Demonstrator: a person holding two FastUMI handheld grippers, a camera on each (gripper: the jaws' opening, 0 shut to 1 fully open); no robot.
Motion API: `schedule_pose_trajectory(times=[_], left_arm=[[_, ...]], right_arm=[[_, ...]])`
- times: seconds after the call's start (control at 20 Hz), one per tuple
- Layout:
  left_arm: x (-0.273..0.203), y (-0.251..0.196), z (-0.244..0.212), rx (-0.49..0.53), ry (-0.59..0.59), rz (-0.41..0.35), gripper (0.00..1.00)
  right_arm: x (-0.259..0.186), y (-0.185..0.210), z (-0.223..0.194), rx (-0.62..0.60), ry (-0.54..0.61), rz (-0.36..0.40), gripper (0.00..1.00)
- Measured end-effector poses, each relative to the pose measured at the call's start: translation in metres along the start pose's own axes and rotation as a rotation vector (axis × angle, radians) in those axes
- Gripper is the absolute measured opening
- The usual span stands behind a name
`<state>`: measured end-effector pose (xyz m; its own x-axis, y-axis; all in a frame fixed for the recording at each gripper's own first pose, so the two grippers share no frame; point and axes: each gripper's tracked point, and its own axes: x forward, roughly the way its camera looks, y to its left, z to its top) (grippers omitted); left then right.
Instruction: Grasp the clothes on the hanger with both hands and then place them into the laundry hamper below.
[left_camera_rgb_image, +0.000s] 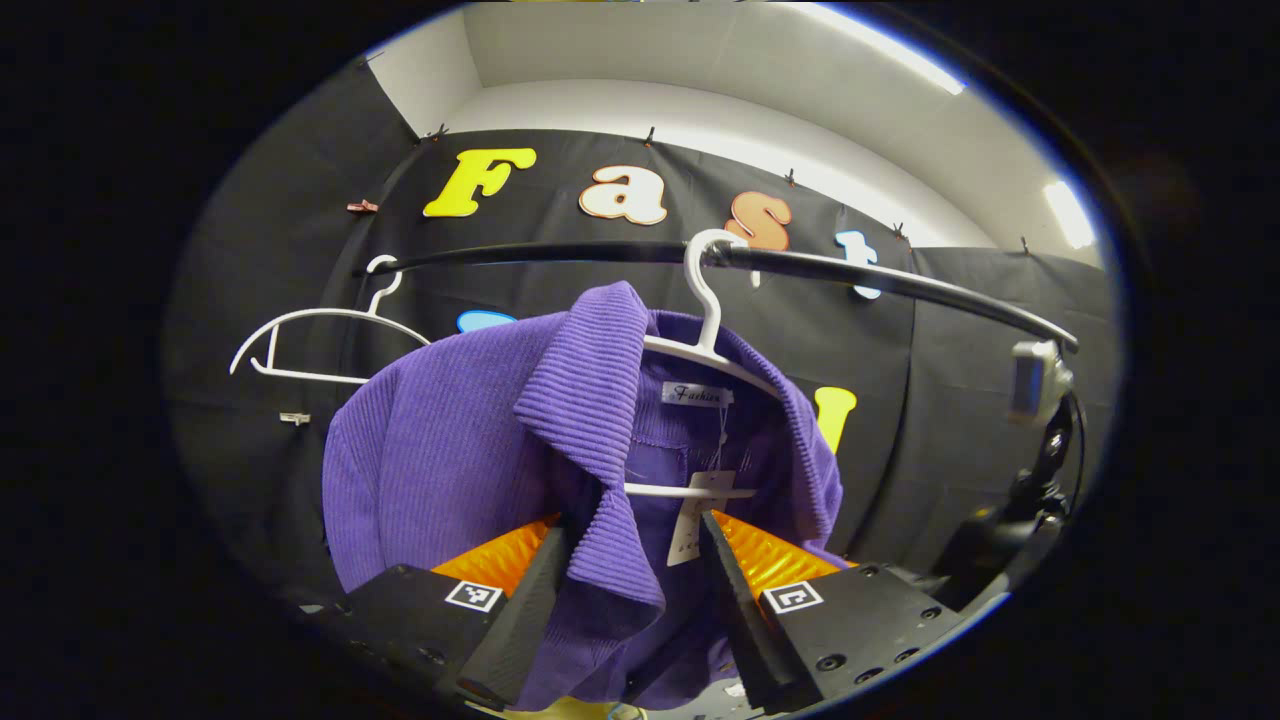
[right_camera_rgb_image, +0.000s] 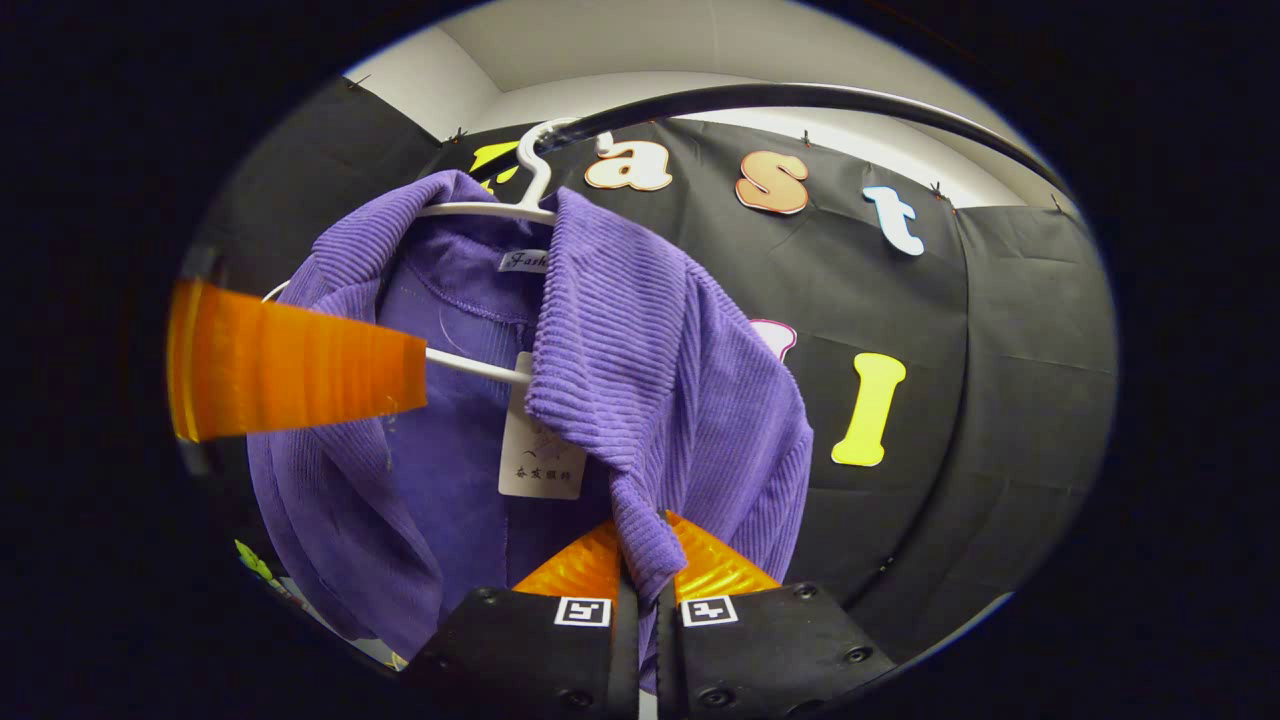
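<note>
A purple ribbed jacket (left_camera_rgb_image: 450, 450) hangs on a white hanger (left_camera_rgb_image: 708, 300) from a black rail (left_camera_rgb_image: 850, 270). In the left gripper view, my left gripper (left_camera_rgb_image: 630, 570) stands open under the collar. The jacket's left lapel (left_camera_rgb_image: 590, 400) droops down between its spread fingers, and neither finger presses on it. In the right gripper view, my right gripper (right_camera_rgb_image: 640, 545) is shut on the lower tip of the other lapel (right_camera_rgb_image: 620, 340) of the jacket (right_camera_rgb_image: 700, 400). One finger of the left gripper (right_camera_rgb_image: 290, 360) crosses in front of the jacket at the left. A paper tag (right_camera_rgb_image: 540, 440) hangs inside the jacket.
An empty white hanger (left_camera_rgb_image: 320, 340) hangs farther left on the same rail. A dark device with a small box-shaped camera (left_camera_rgb_image: 1035, 385) stands at the right edge of the left gripper view. The black cloth wall lies close behind the rail (right_camera_rgb_image: 800, 95).
</note>
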<state>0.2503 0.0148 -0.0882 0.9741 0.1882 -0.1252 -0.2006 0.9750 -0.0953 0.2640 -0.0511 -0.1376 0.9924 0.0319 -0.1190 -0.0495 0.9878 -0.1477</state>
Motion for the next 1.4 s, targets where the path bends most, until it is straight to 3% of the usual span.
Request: schedule_pose_trajectory(times=[0.1,0.15,0.2,0.25,0.3,0.35,0.6,0.95,1.35,1.4], left_arm=[[0.012,0.000,-0.018,0.017,0.052,0.008,0.77],[0.014,0.008,-0.021,0.025,0.056,0.038,0.71],[0.016,0.017,-0.019,0.024,0.044,0.076,0.47],[0.019,0.026,-0.017,0.019,0.032,0.103,0.24],[0.017,0.022,-0.013,-0.001,0.030,0.073,0.00],[0.023,0.015,-0.018,-0.022,0.032,0.032,0.06],[0.008,0.022,-0.004,-0.014,0.027,0.001,0.05],[-0.042,0.070,0.062,-0.013,-0.096,0.094,0.05],[-0.064,0.115,0.113,0.123,-0.185,0.196,0.05],[-0.063,0.119,0.119,0.130,-0.194,0.200,0.04]], right_arm=[[-0.007,-0.005,0.006,0.021,0.003,0.008,0.07],[-0.009,-0.009,0.009,0.014,-0.003,0.004,0.07],[-0.013,-0.013,0.012,-0.001,-0.010,0.002,0.11],[-0.014,-0.017,0.013,-0.016,-0.014,-0.005,0.07],[-0.015,-0.020,0.014,-0.020,-0.012,-0.007,0.07],[-0.015,-0.021,0.015,-0.015,-0.010,-0.006,0.11],[-0.021,-0.028,0.026,-0.053,-0.029,-0.012,0.11],[-0.037,-0.050,0.087,-0.065,-0.157,-0.065,0.10],[-0.043,-0.076,0.116,-0.087,-0.195,-0.096,0.10],[-0.043,-0.078,0.120,-0.082,-0.196,-0.098,0.04]])
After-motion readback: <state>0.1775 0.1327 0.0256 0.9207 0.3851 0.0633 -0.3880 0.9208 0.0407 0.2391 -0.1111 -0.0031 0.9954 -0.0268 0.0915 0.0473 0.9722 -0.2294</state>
